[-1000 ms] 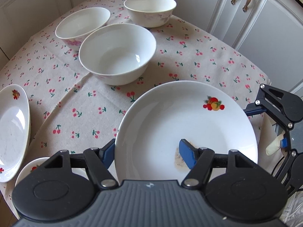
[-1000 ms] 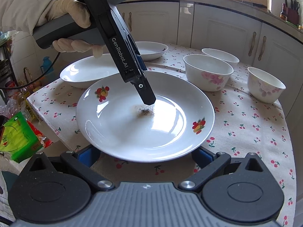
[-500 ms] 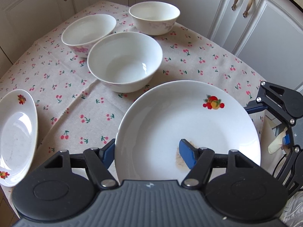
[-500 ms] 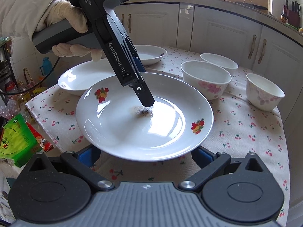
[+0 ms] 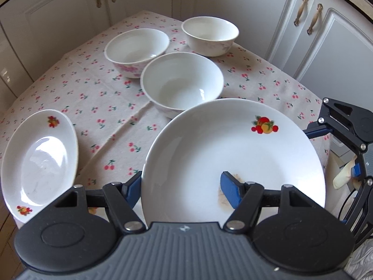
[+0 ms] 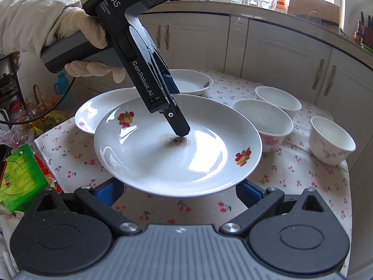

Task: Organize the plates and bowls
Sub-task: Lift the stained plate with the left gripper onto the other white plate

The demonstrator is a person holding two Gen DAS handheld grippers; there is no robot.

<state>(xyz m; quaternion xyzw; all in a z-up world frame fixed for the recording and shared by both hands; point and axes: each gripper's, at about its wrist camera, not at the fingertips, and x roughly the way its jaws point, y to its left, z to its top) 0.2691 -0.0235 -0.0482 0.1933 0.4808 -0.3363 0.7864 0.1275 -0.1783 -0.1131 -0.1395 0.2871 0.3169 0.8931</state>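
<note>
Here the left claw [image 6: 179, 128], held by a gloved hand [image 6: 91, 46], slants steeply down from the upper left and is clamped on the rim of the big plate [image 5: 233, 154], one finger inside it, one beneath. The plate hangs above the table [image 5: 98, 98] edge, near three bowls [image 5: 181, 86]. The right claw [image 6: 179, 190] sits low under the plate's near rim, its fingers spread wide apart.
</note>
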